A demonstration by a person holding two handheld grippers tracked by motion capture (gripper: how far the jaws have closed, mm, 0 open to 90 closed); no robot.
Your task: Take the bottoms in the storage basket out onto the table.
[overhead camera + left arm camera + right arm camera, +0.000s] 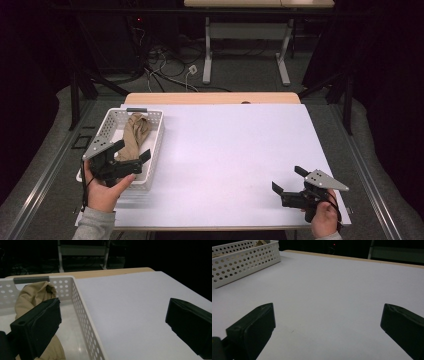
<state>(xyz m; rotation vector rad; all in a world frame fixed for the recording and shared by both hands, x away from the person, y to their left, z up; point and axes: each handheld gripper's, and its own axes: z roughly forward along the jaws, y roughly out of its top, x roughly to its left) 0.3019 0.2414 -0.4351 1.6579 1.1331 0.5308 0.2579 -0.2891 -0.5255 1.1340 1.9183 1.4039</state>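
Two grippers with jaws spread over a white table (225, 150), a tan cloth (134, 135) lying in a perforated basket (156, 145).

We see the table's white top bare across its middle and right — the white basket sits at its left edge, and the tan cloth lies bunched inside, reaching toward the far wall. Our left gripper (131, 152) hangs over the basket's near end with jaws wide apart, one above the cloth and one out past the basket's right wall; whether it touches the cloth we cannot tell. Our right gripper (286, 180) sits low at the near right corner, well apart from the basket — jaws spread, holding nothing.
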